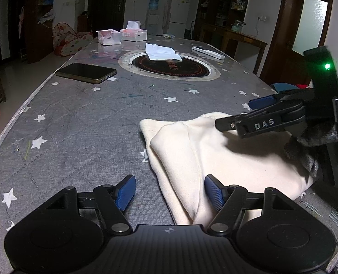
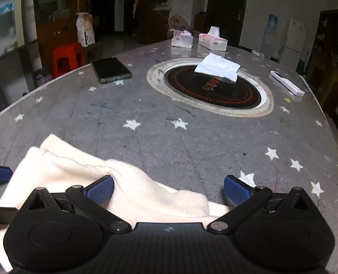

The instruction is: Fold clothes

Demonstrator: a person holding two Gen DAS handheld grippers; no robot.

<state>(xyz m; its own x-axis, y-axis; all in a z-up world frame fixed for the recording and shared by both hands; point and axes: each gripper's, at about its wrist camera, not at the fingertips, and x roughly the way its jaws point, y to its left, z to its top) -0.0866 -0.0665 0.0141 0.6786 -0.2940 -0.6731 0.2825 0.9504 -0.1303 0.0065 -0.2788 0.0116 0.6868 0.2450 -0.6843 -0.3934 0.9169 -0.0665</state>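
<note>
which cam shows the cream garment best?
Left wrist: the cream garment lies nearly whole in view, its folded layers and edges clear, with the right claw over it. Right wrist shows only its near part, cut off by the claw body.

Cream garment lies folded, bunched on table.

my grippers: black frames, blue ribbed pads. cream garment. grey tablecloth with white stars. black phone. white tissue. red stool.
</note>
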